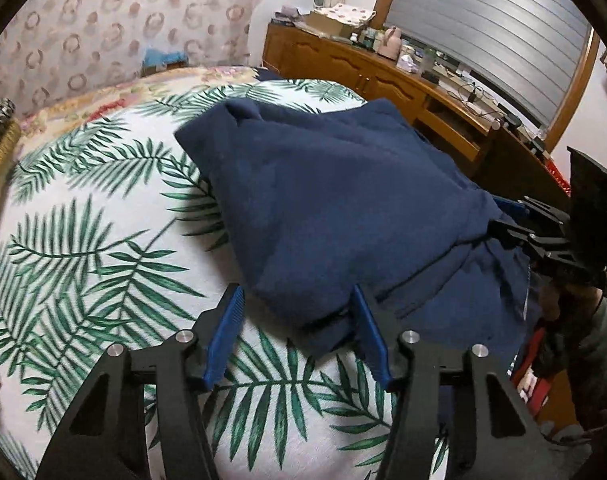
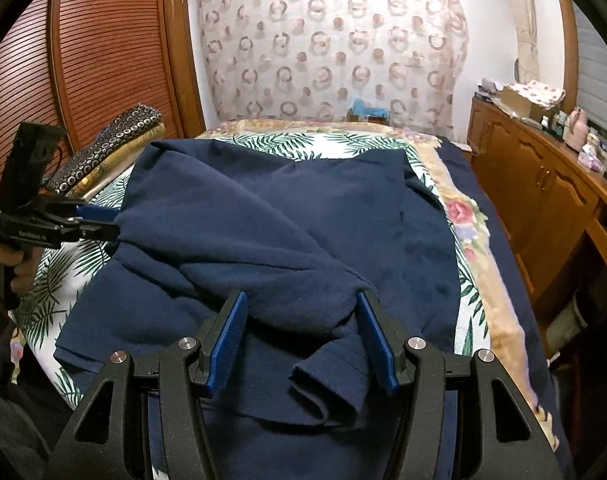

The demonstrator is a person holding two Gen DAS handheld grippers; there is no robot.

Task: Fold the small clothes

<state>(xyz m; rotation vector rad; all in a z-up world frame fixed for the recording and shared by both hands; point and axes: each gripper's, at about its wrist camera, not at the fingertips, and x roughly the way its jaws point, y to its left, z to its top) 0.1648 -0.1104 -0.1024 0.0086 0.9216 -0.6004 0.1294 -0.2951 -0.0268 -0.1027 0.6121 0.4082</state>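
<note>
A navy blue garment (image 1: 327,200) lies partly folded on the palm-leaf bedspread (image 1: 83,240); it also shows in the right wrist view (image 2: 287,216). My left gripper (image 1: 297,300) is open, its blue pads either side of the garment's near folded corner. In the right wrist view the left gripper (image 2: 103,224) sits at the garment's left edge. My right gripper (image 2: 301,308) is open, with a bunched fold and sleeve cuff (image 2: 327,384) lying between its pads. In the left wrist view the right gripper (image 1: 503,220) meets the cloth at its right edge.
A wooden sideboard (image 1: 383,72) with clutter runs along the bed's right side. Folded patterned fabrics (image 2: 107,148) lie at the bed's left by a slatted wooden door (image 2: 103,48). A floral blanket (image 2: 463,216) edges the bedspread. A patterned curtain (image 2: 335,52) hangs behind.
</note>
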